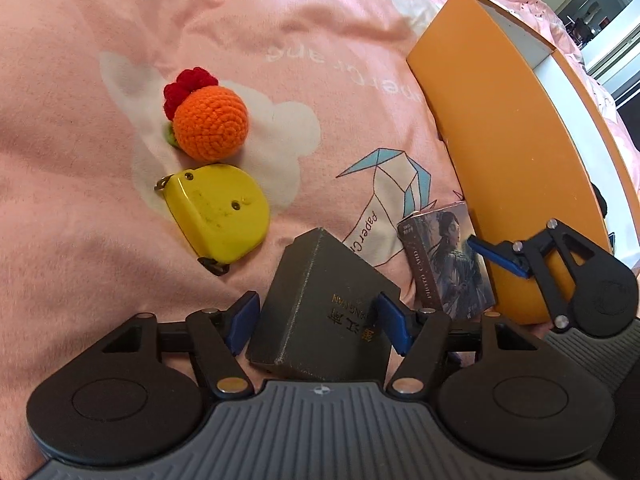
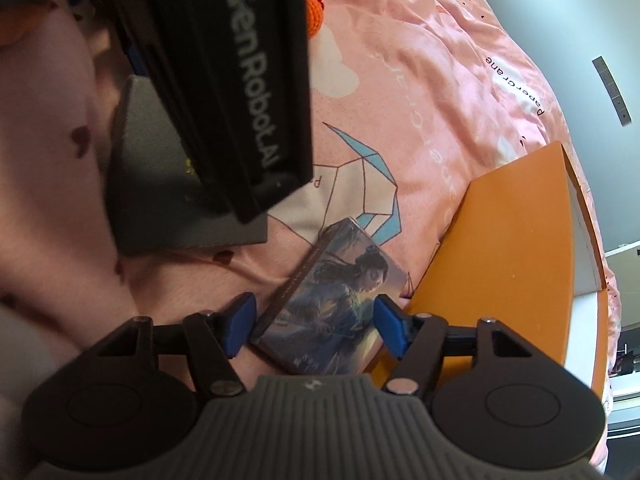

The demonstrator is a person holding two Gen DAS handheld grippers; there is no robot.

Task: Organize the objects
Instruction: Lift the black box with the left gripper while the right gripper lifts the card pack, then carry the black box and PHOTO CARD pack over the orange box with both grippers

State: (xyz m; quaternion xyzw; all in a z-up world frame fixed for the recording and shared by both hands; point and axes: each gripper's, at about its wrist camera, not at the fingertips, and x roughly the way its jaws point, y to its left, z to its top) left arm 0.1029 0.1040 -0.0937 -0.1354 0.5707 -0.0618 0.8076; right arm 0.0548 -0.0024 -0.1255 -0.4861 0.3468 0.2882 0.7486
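Observation:
A dark grey box (image 1: 320, 280) with gold lettering lies on the pink bedsheet (image 1: 80, 80). My left gripper (image 1: 318, 320) stands open around it, one blue pad on each side and a thin gap at the left pad. A photo card pack (image 2: 332, 292) with a painted figure lies tilted beside the orange box (image 2: 508, 248). My right gripper (image 2: 314, 324) is open with the pack between its pads. The same pack (image 1: 444, 256) shows in the left wrist view, with a right fingertip (image 1: 496, 256) next to it.
A crocheted orange fruit with red berries (image 1: 212, 124) and a yellow tape measure (image 1: 220, 212) lie on the sheet to the left. The orange box (image 1: 508, 152) has a white inside and stands at the right. The left gripper's body (image 2: 224, 80) blocks the upper left of the right wrist view.

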